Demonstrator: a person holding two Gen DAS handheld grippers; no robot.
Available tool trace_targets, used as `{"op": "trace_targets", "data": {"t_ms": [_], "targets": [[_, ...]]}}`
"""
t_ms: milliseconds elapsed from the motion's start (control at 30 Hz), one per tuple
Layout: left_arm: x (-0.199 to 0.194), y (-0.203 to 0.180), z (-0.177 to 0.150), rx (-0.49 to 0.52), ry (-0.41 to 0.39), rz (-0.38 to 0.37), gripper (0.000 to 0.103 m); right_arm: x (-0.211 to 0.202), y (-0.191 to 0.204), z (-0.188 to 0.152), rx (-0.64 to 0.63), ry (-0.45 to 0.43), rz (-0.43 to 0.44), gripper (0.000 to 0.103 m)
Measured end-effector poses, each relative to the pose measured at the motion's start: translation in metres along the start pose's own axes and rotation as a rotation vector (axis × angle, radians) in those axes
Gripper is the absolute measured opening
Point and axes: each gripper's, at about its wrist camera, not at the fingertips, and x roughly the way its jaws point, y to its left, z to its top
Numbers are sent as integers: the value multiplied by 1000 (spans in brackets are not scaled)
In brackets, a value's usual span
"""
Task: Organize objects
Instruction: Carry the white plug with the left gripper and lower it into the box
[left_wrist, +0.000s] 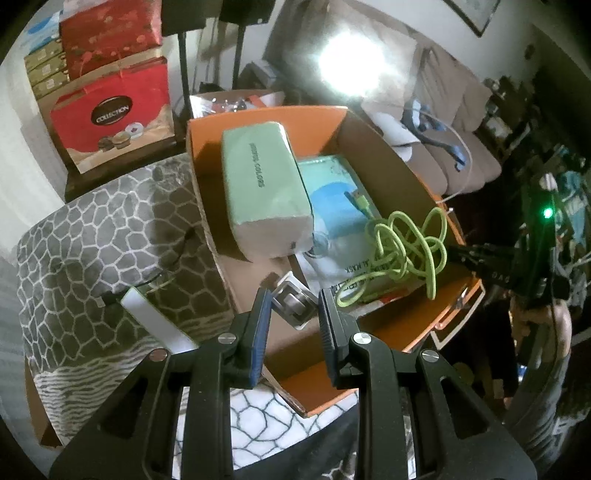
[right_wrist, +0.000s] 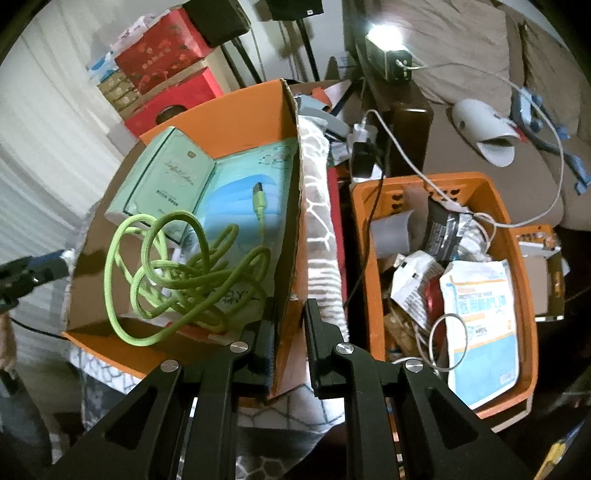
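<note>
An orange cardboard box (left_wrist: 325, 114) sits on a grey patterned cushion (left_wrist: 110, 229). It holds a pale green box (left_wrist: 262, 184), a blue mask packet (left_wrist: 336, 206), a tangled green cable (left_wrist: 402, 247) and a small clear packet with a metal part (left_wrist: 291, 302). My left gripper (left_wrist: 293, 314) is open, its fingers either side of the clear packet above the box's near wall. My right gripper (right_wrist: 290, 332) is open and straddles the orange box's side wall (right_wrist: 290, 206). The green cable (right_wrist: 177, 273), green box (right_wrist: 166, 177) and mask packet (right_wrist: 243, 206) show in the right wrist view.
A white flat strip (left_wrist: 155, 321) lies on the cushion left of the box. An orange plastic basket (right_wrist: 517, 251) of packets and cables stands to the right. Red gift boxes (left_wrist: 110, 110) are stacked behind. A sofa (right_wrist: 480, 92) with a white slipper is at the right.
</note>
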Motion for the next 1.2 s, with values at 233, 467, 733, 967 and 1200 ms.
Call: {"op": "trace_targets", "data": {"t_ms": [233,467,733,967,1200], "targets": [[11,0,-2,9,31,1,24,-3,-12,0,35,14,93,15],[19,-7,-1,32,51,8,24,-8,-3,3,-30,27,57,14],[32,-13,-3,59,74,10,24,-11,1,2,-101,52,38,13],[44,-11,-4,61,91,18,24,-11,-1,1,-105,43,54,13],[56,-10,-5,73,115,14,24,-12,0,1,-110,35,48,13]]}}
